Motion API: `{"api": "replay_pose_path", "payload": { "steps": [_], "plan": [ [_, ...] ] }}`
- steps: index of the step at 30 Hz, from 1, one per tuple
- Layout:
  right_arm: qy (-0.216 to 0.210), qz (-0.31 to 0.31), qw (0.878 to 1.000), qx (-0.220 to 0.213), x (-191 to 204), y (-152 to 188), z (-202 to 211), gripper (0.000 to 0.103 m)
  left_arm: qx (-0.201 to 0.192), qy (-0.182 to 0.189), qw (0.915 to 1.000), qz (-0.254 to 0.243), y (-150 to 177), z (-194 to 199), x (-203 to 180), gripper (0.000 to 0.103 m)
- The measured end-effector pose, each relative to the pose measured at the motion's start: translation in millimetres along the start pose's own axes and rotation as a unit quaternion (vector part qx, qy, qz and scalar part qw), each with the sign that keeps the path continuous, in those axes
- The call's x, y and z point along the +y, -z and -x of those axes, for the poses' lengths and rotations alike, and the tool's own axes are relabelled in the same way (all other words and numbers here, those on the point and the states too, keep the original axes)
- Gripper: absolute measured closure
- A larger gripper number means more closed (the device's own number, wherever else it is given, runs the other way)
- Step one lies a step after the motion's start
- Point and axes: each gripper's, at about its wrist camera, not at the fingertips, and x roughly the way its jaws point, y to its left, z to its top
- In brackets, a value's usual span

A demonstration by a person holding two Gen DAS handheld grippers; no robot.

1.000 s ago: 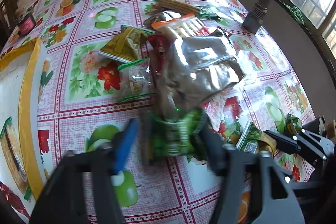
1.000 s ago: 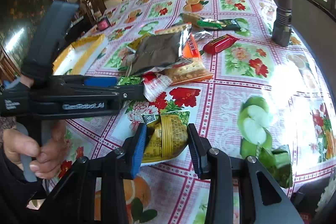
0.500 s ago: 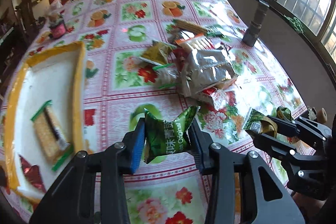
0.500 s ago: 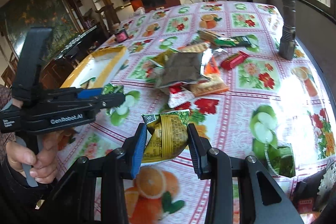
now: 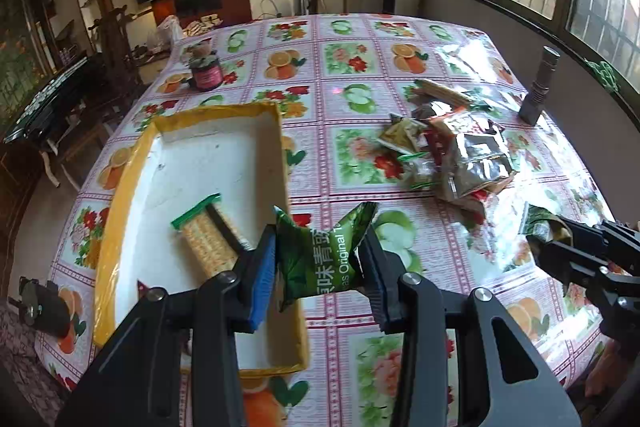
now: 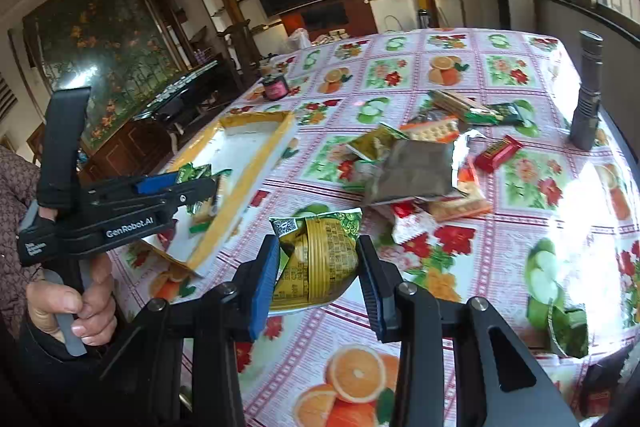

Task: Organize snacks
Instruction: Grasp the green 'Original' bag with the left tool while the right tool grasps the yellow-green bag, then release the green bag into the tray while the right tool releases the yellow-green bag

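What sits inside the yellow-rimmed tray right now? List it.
In the yellow-rimmed tray: one cracker pack with green ends, plus a red wrapper corner. The left gripper hides the near end.

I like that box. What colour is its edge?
Yellow, with a white inside. The box shows best in the left wrist view.

black gripper, 1 blue pad, silver screws, "GenRobot.AI" on left gripper, brown patterned sleeve

A glossy plastic tablecloth carries shiny foil snack packets beside a matt, yellow-rimmed cardboard tray.
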Motion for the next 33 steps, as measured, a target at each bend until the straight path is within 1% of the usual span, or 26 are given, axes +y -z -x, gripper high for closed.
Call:
{"api": "replay_pose_path", "payload": {
  "steps": [16, 33],
  "plan": [
    [-0.052, 0.041, 0.998, 0.006, 51.9, -17.2, -26.2, 0.064, -0.001, -0.035, 0.9984, 0.045, 13.6, 3.8, 53.0, 0.061],
    [-0.083, 0.07, 0.994, 0.025, 87.0, -31.9, -59.9, 0.064, 0.011, -0.048, 0.9958, 0.078, 22.9, -2.9, 92.5, 0.061]
  ]
}}
